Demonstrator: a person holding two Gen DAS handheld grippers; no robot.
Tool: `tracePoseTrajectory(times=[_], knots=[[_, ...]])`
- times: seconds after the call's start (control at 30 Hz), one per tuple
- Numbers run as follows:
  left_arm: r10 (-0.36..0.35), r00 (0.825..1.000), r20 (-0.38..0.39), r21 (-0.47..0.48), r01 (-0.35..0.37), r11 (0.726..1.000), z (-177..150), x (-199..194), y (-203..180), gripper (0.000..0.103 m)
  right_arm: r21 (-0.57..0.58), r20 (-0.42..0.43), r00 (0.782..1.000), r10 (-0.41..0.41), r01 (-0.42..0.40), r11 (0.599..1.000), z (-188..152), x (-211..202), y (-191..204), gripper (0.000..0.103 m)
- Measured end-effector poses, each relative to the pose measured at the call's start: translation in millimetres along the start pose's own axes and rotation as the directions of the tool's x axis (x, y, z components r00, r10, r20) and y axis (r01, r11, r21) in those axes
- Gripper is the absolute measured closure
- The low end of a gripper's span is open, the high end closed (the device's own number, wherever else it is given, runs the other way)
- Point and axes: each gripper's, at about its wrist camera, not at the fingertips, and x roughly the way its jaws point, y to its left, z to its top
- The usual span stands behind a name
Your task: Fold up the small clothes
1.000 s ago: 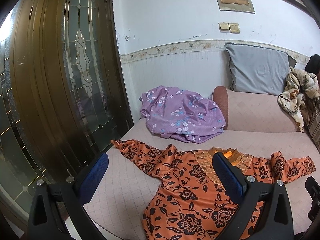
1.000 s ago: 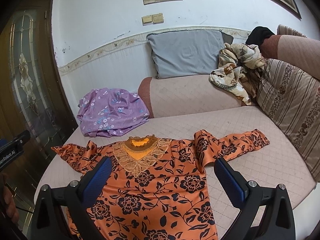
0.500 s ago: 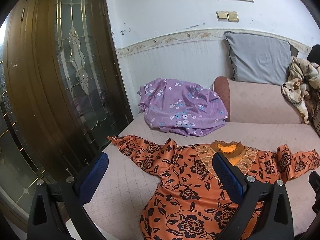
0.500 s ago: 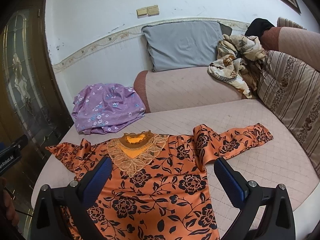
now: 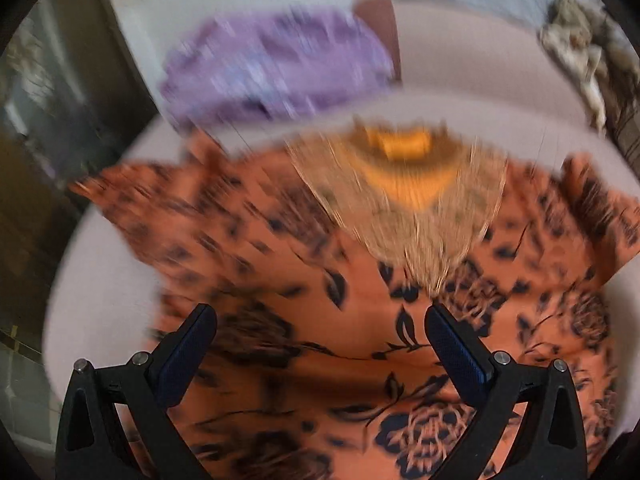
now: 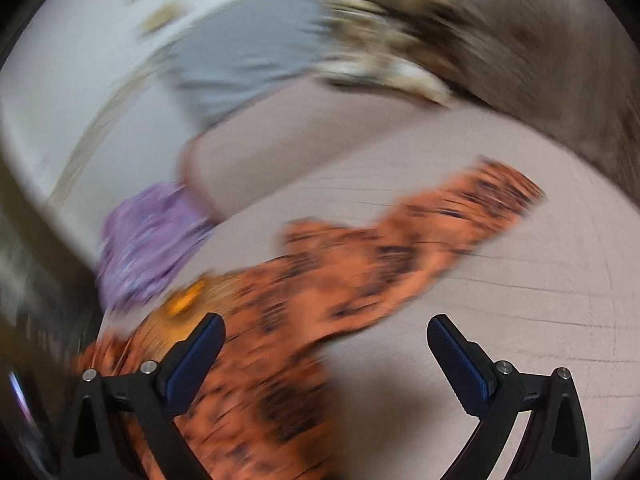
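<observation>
Above orange blouse (image 5: 304, 280): tools wide (empty)

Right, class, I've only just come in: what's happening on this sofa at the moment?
A person holds a gripper in each hand over an orange floral blouse spread flat on the pink sofa seat. The left gripper is open above the blouse's body; the right gripper is open near one sleeve. Neither holds any cloth, so folding has not begun. A crumpled purple garment lies behind. Both views are motion-blurred.
</observation>
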Motion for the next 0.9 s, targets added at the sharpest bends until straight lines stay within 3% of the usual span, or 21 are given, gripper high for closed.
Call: tracePoseTrajectory(times=[0.07,0.17,0.27,0.4,0.43,0.47,0.5,0.6,0.63,0.7,0.8,0.9], knots=[[-0.016,1.000,-0.010,0.009,0.016,1.000,-3.6,23.3,-10.8,0.000,0.205,-0.014,0.999,-0.030,0.032,0.978,18.6,23.6,-58.8,0.007],[-0.039,0.999,-0.021,0.047,0.040,0.998,-7.9,44.8,-21.0,0.000,0.443,-0.023,1.000,-0.010,0.019,0.896,39.2,52.2,-127.7,0.015],[-0.088,0.996,-0.016,0.023,0.088,0.996,-8.7,51.6,-20.3,0.000,0.494,-0.013,1.000,-0.006,0.012,0.869,58.5,75.4,-155.6,0.020],[-0.094,0.995,-0.029,0.025,0.095,0.995,-4.0,58.0,-21.5,0.000,0.563,-0.015,1.000,-0.020,0.025,0.826,72.2,107.9,-172.4,0.026],[-0.096,0.995,-0.025,0.025,0.097,0.995,-5.0,57.3,-22.0,0.000,0.569,0.010,0.999,-0.033,0.022,0.822,76.3,109.9,-172.1,0.027],[-0.098,0.995,-0.030,0.025,0.099,0.995,-4.2,58.3,-21.8,0.000,0.563,0.020,0.999,-0.046,0.027,0.826,80.1,111.5,-170.6,0.042],[-0.099,0.994,-0.035,0.028,0.100,0.995,-3.9,58.4,-22.4,0.000,0.550,0.016,0.999,-0.048,0.032,0.834,84.5,117.7,-169.0,0.072],[-0.109,0.992,-0.065,0.031,0.111,0.993,1.6,60.1,-18.7,0.000,0.518,-0.009,0.997,-0.076,0.069,0.853,85.0,129.5,-165.0,0.088],[-0.118,0.990,-0.077,0.040,0.121,0.992,4.3,60.2,-17.0,0.000,0.489,-0.003,0.996,-0.094,0.083,0.868,87.6,125.9,-157.8,0.089],[-0.111,0.990,-0.085,0.039,0.114,0.993,14.8,65.3,-6.9,0.000,0.438,0.050,0.997,-0.062,0.034,0.898,93.5,111.0,-138.6,0.090],[-0.045,0.999,-0.020,-0.017,0.045,0.999,25.0,53.9,13.6,0.000,0.338,0.128,0.988,0.087,-0.126,0.933,93.4,77.6,-83.4,0.090],[0.033,0.998,0.053,-0.085,-0.029,0.996,38.5,40.0,46.0,0.000,0.217,0.152,0.959,0.239,-0.268,0.939,78.9,52.8,-8.9,0.090]])
